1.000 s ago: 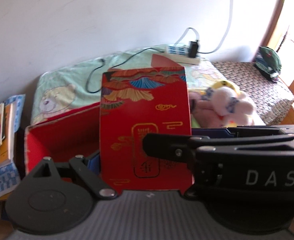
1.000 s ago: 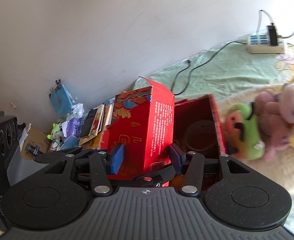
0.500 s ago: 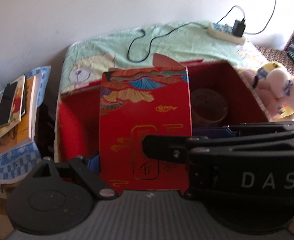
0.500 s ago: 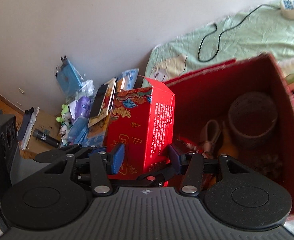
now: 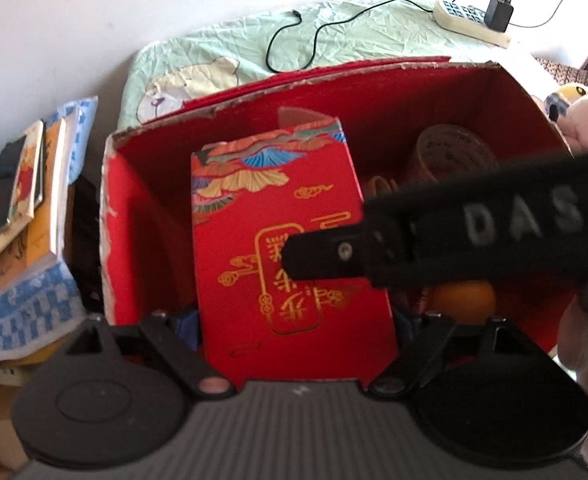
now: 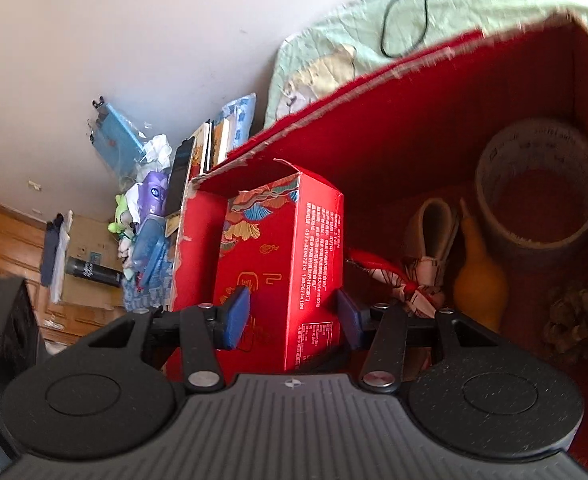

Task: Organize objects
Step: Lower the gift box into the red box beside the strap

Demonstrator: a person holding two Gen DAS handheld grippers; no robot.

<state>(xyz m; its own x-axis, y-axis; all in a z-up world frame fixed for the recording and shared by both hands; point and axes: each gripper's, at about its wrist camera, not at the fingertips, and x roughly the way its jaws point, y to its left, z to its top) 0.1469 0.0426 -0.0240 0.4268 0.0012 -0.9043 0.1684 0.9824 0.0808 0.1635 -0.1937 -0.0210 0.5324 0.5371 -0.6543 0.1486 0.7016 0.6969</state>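
A tall red carton (image 5: 278, 240) with gold and coloured print stands upright inside the left end of a big open red box (image 5: 333, 74). My left gripper (image 5: 294, 324) is shut on the carton's lower sides. A black finger (image 5: 333, 256) of the right gripper crosses its front face. In the right wrist view the right gripper (image 6: 292, 316) has its blue pads (image 6: 236, 316) pressed on the same carton (image 6: 282, 256), low inside the red box (image 6: 373, 80).
The box also holds a tape roll (image 6: 537, 188), an orange gourd (image 6: 477, 280), a pine cone (image 6: 577, 320) and a folded cloth piece (image 6: 429, 240). Books (image 5: 22, 200) lie left of the box. A power strip (image 5: 469, 20) and plush toys (image 5: 581, 116) lie on the green sheet.
Both grippers have carried the carton forward and down, from above the box's near wall into its left end. The view now looks down into the box.
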